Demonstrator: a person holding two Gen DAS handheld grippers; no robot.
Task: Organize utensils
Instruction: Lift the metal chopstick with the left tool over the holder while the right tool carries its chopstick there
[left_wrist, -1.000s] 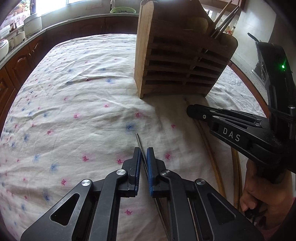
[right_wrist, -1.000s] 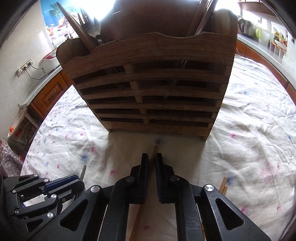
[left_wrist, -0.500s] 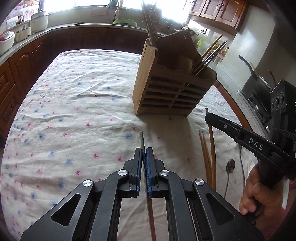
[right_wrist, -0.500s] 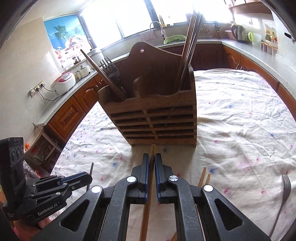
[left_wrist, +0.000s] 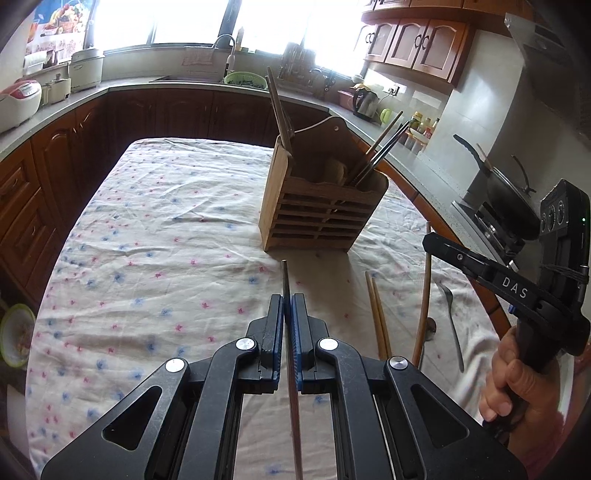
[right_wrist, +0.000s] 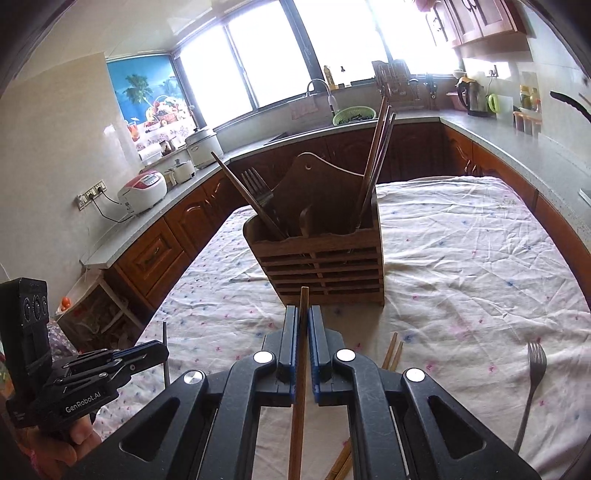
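Note:
A slatted wooden utensil holder (left_wrist: 321, 214) (right_wrist: 325, 266) stands on the flowered tablecloth, with chopsticks and a fork sticking out of it. My left gripper (left_wrist: 287, 301) is shut on a thin grey metal utensil handle (left_wrist: 285, 277), lifted above the cloth in front of the holder. My right gripper (right_wrist: 303, 314) is shut on a brown wooden chopstick (right_wrist: 303, 299) that points at the holder. In the left wrist view the right gripper (left_wrist: 430, 240) hangs at the right with the chopstick (left_wrist: 424, 295) down from it. The left gripper (right_wrist: 162, 347) shows low left in the right wrist view.
On the cloth lie a pair of wooden chopsticks (left_wrist: 376, 314) (right_wrist: 391, 350), a fork (right_wrist: 532, 384) (left_wrist: 452, 321) and a spoon bowl (left_wrist: 430, 328). Kitchen counters (left_wrist: 92, 96) ring the table, and a wok sits on the stove (left_wrist: 506, 199) at the right. A hand (left_wrist: 517, 376) grips the right tool.
Both grippers have risen and pulled back from the holder, each carrying its utensil. The holder looks smaller and more of the kitchen shows.

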